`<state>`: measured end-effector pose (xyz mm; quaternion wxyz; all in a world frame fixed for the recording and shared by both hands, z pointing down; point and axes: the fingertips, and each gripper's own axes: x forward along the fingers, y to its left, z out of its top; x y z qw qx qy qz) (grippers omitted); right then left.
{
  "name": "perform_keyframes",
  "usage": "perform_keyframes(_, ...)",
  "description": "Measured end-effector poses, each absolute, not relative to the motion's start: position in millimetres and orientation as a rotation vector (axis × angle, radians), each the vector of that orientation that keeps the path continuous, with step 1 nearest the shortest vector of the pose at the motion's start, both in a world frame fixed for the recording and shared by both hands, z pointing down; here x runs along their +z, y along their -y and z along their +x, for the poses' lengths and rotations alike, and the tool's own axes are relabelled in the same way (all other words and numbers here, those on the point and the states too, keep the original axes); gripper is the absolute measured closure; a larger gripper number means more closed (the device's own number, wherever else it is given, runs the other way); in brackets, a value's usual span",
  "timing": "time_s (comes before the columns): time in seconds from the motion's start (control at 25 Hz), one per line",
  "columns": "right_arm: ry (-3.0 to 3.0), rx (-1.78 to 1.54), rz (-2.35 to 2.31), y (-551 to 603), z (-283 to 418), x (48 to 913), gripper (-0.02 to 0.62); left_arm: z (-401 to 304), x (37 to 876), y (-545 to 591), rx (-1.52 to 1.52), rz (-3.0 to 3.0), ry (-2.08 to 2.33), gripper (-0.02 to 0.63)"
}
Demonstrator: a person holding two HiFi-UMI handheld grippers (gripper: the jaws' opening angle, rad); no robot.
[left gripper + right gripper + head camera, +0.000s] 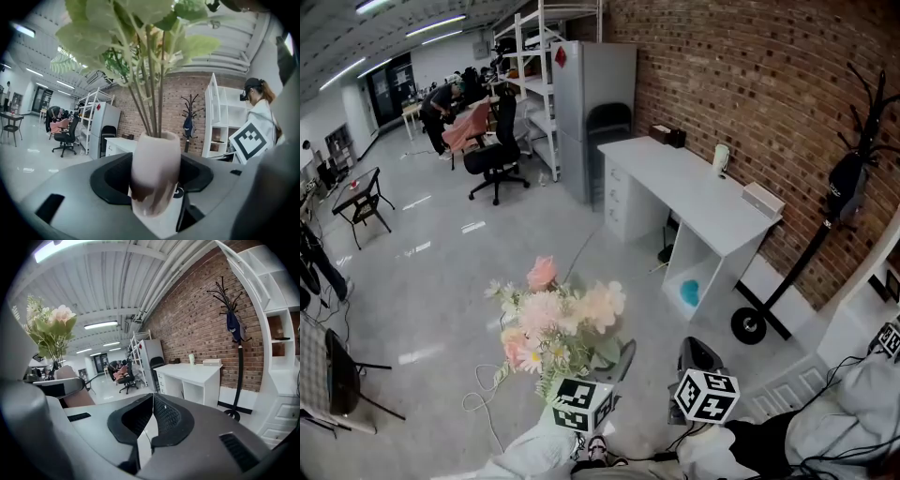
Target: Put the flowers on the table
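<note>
Flowers [558,323] in transit, vase [154,173] clamped in left gripper [609,366], right gripper [151,401] closed empty; next: reach white table [694,187] at upper right, set vase down upright.

The right gripper [152,399] fills the bottom, its 2 dark jaws pressed together with nothing between them. At far left, flowers [51,326] rise from a pink vase [77,399], with the grey left gripper [56,386] across it. Ahead, a white table [192,372] stands against a brick wall [197,319]. On it are 1 cup [191,358], 1 white box [212,362] and 1 dark box [174,361]. Right of the table is a black coat rack [238,348] with a dark bag [233,324], then white shelves [276,333]. Beyond the table stand a grey cabinet [152,352] and an office chair [126,380].
</note>
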<state>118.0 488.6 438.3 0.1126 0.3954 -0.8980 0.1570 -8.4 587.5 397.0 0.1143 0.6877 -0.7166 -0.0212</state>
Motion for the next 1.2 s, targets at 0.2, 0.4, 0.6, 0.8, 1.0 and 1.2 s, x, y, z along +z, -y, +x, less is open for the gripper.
perform_keyframes(0.2, 2.622, 0.478, 1.174, -477.0, 89.1, 447.5, 0.571, -35.4, 403.1, -575.9, -0.058, 2.030, 2.097, 0.331)
perform_keyframes(0.4, 2.608, 0.471, 1.178, -473.2, 66.2, 451.4, 0.571, -65.6, 410.4, -557.0, -0.016, 2.068, 2.095, 0.331)
perform_keyframes(0.6, 2.550, 0.512, 1.209, -457.2, 68.8, 464.5, 0.571, -74.4, 407.2, -534.0, -0.065, 2.041, 2.053, 0.331)
perform_keyframes(0.8, 2.563, 0.521, 1.207, -432.9, 48.1, 460.9, 0.571, -84.1, 415.3, -507.9, -0.012, 2.066, 2.036, 0.331)
perform_keyframes(1.0, 2.569, 0.542, 1.203, -386.7, 31.8, 467.5, 0.571, -95.7, 420.3, -460.1, 0.009, 2.053, 2.012, 0.331)
perform_keyframes(1.2, 2.577, 0.543, 1.210, -327.0, 15.7, 465.9, 0.571, -112.0, 424.6, -398.4, 0.035, 2.047, 1.996, 0.331)
